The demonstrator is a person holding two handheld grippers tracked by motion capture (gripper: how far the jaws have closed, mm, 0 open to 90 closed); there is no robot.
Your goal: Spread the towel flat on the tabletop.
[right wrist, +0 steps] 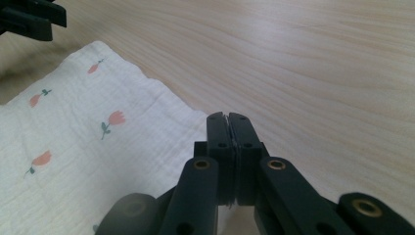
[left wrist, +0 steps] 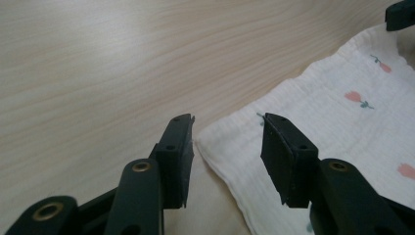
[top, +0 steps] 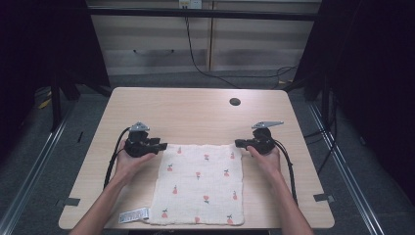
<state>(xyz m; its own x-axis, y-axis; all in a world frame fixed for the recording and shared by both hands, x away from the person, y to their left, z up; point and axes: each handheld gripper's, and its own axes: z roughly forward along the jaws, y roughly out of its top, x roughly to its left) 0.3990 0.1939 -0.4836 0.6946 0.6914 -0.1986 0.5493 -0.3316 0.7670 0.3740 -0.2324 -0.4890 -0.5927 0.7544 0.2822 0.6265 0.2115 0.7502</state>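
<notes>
A square white crinkled cloth printed with small pink flowers (top: 200, 183) lies flat on the pale wooden table (top: 195, 110), at its near edge, a white label at its near left corner. The left gripper (left wrist: 227, 139) hangs at the cloth's far left corner, jaws spread wide around that corner. The right gripper (right wrist: 228, 122) sits at the far right corner, jaws pressed together; whether cloth is pinched between them cannot be told.

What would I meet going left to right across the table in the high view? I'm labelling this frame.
Left gripper → cloth → right gripper.
</notes>
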